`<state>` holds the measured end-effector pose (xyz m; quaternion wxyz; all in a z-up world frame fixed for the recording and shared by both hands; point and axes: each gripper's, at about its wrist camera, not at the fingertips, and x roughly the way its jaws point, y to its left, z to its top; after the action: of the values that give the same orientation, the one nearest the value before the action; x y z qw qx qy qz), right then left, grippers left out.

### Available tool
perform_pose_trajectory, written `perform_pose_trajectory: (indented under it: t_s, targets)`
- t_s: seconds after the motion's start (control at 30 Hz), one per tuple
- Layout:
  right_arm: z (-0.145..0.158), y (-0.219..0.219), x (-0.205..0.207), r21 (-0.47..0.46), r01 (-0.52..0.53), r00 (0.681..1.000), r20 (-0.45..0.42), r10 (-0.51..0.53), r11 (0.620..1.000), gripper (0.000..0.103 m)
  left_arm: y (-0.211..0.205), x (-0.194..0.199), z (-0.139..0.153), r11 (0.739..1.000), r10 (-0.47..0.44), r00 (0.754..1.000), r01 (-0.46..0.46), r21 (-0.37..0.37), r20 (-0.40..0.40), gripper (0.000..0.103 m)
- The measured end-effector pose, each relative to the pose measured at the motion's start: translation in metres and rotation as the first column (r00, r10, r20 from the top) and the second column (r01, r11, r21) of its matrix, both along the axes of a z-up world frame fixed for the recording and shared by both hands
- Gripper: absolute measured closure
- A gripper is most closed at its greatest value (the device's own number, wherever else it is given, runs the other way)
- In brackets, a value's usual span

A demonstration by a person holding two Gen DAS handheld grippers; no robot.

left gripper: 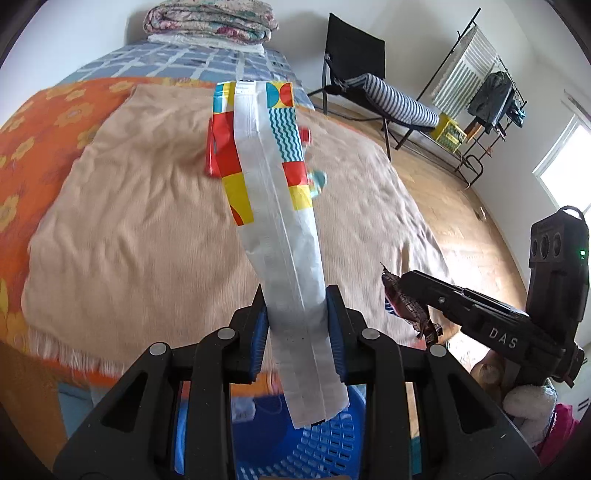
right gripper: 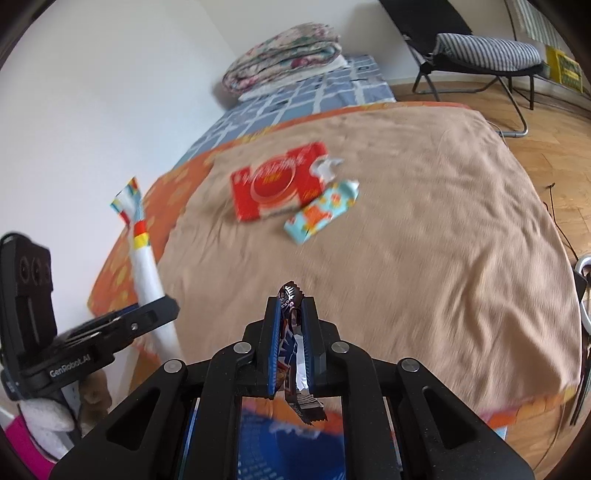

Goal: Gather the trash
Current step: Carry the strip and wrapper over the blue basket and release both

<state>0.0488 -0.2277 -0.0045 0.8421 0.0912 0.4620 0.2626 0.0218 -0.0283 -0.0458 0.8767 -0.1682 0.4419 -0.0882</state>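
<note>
My left gripper [left gripper: 297, 295] is shut on a long white bag with a colourful patterned top [left gripper: 280, 206], which stands up past the fingers; the same bag [right gripper: 142, 251] shows at the left of the right wrist view. My right gripper [right gripper: 291, 299] is shut on a dark brown snack wrapper [right gripper: 291, 354], which also shows in the left wrist view as a crumpled wrapper [left gripper: 406, 306]. Both grippers hang over a blue plastic basket [left gripper: 325, 443] at the bed's near edge. A red carton [right gripper: 280, 184] and a light-blue patterned wrapper [right gripper: 321, 210] lie on the tan blanket [right gripper: 424, 240].
The bed carries an orange flowered cover [left gripper: 40, 129] and folded quilts [left gripper: 210, 18] at the far end. A black chair with a striped cushion [left gripper: 391, 96] and a clothes rack [left gripper: 491, 92] stand on the wooden floor [left gripper: 454, 206]. A pink item [left gripper: 561, 428] lies low right.
</note>
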Motion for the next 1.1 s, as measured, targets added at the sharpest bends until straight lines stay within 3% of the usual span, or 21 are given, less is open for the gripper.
perform_pose_trajectory:
  t_s: [0.6, 1.1]
  targets:
    - [-0.027, 0.019, -0.086, -0.043, -0.104, 0.994, -0.038, 0.103, 0.994, 0.093, -0.005, -0.073, -0.045, 0.999, -0.004, 0.998, 0.007, 0.047, -0.066, 0.074]
    - [-0.058, 0.025, -0.108, -0.081, -0.151, 0.982, -0.125, 0.141, 0.985, 0.093, -0.014, -0.092, -0.074, 0.996, -0.026, 0.992, 0.037, 0.083, -0.127, 0.074]
